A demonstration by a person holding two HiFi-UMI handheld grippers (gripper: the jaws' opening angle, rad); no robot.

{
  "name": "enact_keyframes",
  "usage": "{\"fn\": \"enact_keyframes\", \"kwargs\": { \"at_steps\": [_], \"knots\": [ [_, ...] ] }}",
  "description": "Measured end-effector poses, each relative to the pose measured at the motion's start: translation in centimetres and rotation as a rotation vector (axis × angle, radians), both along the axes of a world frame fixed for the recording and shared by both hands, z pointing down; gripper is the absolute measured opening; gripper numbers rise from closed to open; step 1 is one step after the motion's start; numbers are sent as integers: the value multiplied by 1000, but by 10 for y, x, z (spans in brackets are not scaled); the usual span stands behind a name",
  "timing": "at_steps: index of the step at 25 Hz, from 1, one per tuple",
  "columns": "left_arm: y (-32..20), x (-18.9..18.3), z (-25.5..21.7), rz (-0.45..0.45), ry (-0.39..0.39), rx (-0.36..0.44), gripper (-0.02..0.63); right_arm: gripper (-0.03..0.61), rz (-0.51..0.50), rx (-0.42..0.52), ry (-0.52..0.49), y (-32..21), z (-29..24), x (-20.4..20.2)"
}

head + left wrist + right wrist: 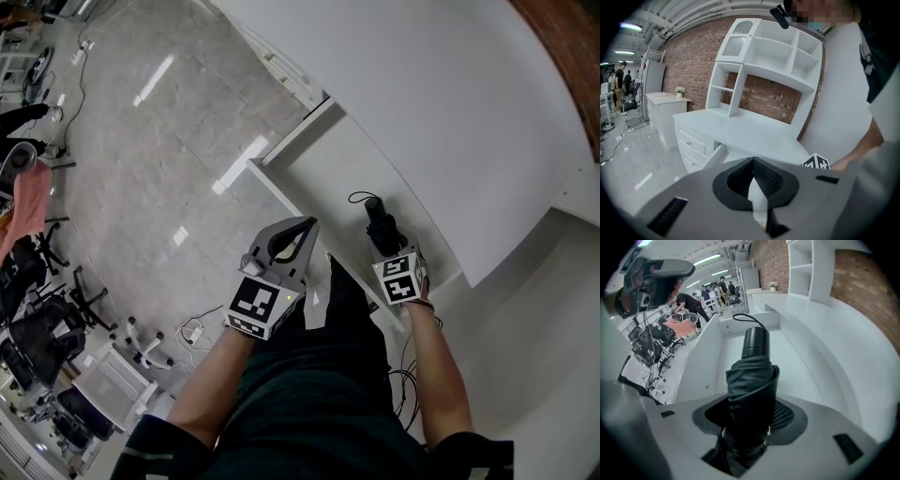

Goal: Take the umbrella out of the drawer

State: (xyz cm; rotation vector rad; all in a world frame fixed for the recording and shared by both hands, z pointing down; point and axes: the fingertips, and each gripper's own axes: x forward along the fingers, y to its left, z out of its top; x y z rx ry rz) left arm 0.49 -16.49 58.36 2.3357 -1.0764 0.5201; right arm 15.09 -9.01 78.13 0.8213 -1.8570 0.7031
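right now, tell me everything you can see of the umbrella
The umbrella is a black compact one, folded, its fabric wrapped in creased folds. A smooth cylindrical handle caps the far end, with a thin cord loop trailing from it. The right gripper is clamped round the fabric part, handle pointing down into the open white drawer.

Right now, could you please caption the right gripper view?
The right gripper holds the umbrella above the open drawer.
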Motion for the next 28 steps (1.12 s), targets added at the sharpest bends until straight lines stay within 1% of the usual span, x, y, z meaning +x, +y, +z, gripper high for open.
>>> {"fn": "enact_keyframes", "kwargs": {
  "at_steps": [4, 7, 12, 17, 23, 28],
  "knots": [
    [0, 2, -7, 14, 0, 32, 6, 209, 35, 67, -24, -12, -17, 2],
    [0, 0, -18, 21, 5, 58, 6, 207, 51, 140, -68, -22, -38, -4],
    [6, -7, -56, 25, 15, 111, 6, 207, 90, 259, -146, -31, -98, -14],
    [3, -19, -91, 20, 30, 173, 6, 207, 144, 376, -214, -56, -166, -20],
    [-4, -35, -131, -31, 59, 206, 6, 208, 204, 490, -311, -80, -247, -28],
    [-18, -55, -166, -122, 113, 206, 6, 209, 220, 584, -380, -98, -317, -37]
  ]
}}
